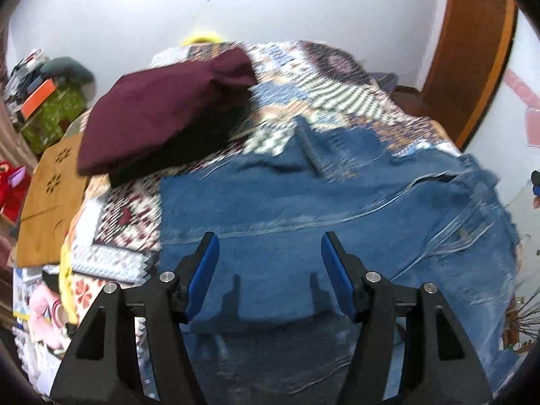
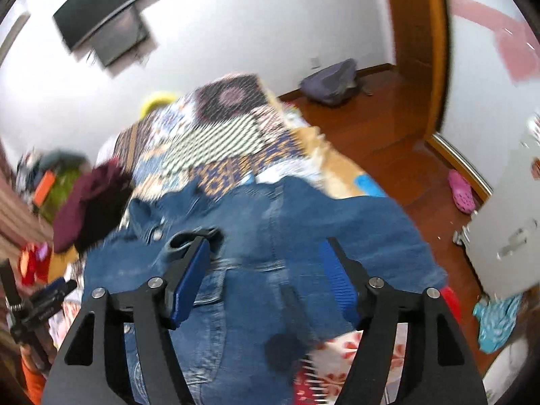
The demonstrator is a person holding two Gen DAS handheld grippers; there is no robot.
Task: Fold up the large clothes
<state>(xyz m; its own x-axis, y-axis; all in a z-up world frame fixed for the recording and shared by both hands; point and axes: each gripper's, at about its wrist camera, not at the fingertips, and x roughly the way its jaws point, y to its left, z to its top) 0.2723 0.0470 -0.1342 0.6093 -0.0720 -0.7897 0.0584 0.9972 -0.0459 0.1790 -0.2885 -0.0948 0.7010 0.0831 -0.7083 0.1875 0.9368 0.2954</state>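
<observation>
Left gripper [image 1: 270, 253] jaws wide apart, holding nothing, hovering over the blue jeans [image 1: 303, 209]. Right gripper [image 2: 265, 260] jaws also wide; its left finger [image 2: 189, 276] sits against a bunched denim fold, contact unclear through blur. Jeans lie spread and creased on the patterned bedspread [image 1: 320, 81], near edge of the bed. Maroon folded garment [image 1: 162, 111] lies on the bedspread just beyond the jeans. Only the right view shows the wall screen [image 2: 101, 17], grey bag [image 2: 330, 82] and pink shoe [image 2: 460, 190] on the floor beside the bed.
</observation>
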